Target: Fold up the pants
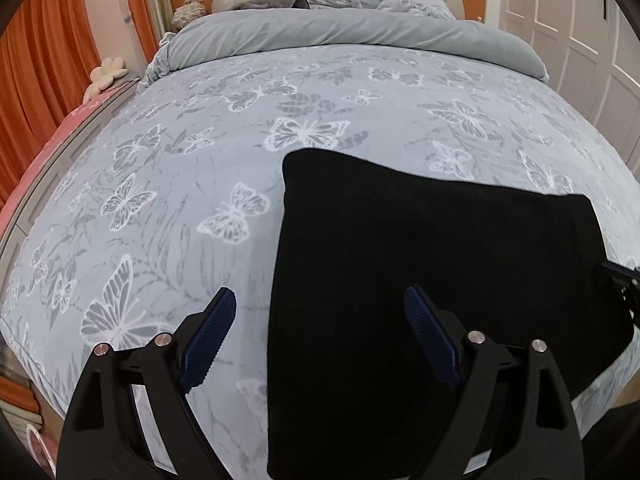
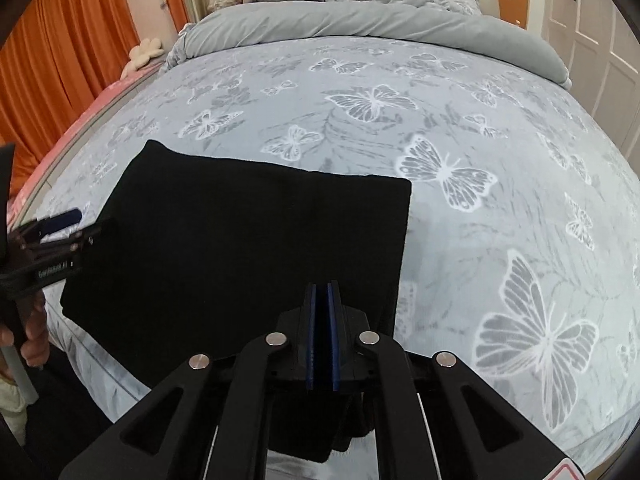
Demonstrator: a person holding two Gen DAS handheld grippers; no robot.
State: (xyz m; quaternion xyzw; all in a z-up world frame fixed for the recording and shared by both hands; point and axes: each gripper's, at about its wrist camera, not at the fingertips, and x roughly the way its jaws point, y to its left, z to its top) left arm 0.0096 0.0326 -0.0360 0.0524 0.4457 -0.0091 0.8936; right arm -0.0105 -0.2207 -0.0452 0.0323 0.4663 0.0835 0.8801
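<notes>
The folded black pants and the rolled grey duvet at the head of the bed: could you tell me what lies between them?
Only bare butterfly-print bedspread separates the pants from the duvet; both wrist views show it.

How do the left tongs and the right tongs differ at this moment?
The left tongs stand wide open, while the right tongs are nearly shut, with only a thin slit between the pads. The left tongs straddle the left edge of the black pants, while the right tongs hang over the pants near their right edge. Both have ribbed blue pads and point down at the bed.
</notes>
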